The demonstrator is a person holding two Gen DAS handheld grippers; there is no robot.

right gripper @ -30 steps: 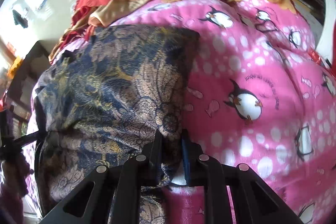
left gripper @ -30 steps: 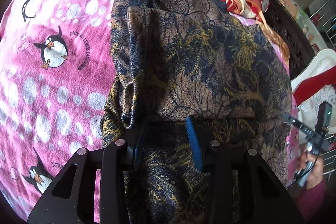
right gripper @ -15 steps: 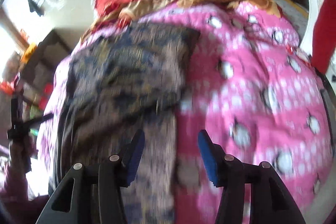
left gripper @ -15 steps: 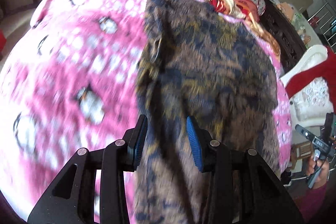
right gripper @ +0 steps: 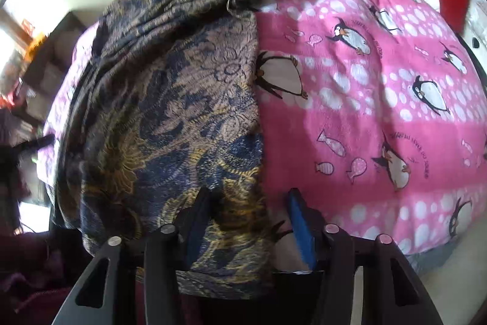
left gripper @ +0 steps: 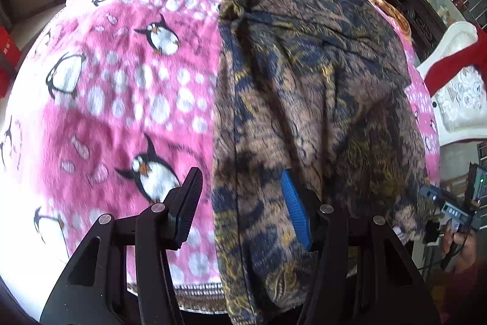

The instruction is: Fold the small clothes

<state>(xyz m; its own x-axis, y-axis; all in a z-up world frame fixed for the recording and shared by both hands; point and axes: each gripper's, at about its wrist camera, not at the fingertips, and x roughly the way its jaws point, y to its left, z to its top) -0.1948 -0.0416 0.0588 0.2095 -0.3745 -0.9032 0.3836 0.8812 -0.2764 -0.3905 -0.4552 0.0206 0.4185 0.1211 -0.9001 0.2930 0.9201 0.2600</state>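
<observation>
On pink blanket (left gripper: 121, 99), rumpled brown-and-navy garment (left gripper: 304, 87)

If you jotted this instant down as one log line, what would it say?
stage: folding | item: patterned garment on penguin blanket | left hand-held gripper: opening, over garment edge | right hand-held gripper: closing, fabric between, not pinched

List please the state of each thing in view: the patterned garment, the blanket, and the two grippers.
Patterned garment: lying on the blanket, partly folded, wrinkled.
Penguin blanket: spread flat under the garment.
Left gripper: jaws opening, garment edge between them, not pressed.
Right gripper: jaws closing, garment edge between them, not yet pressed.
</observation>
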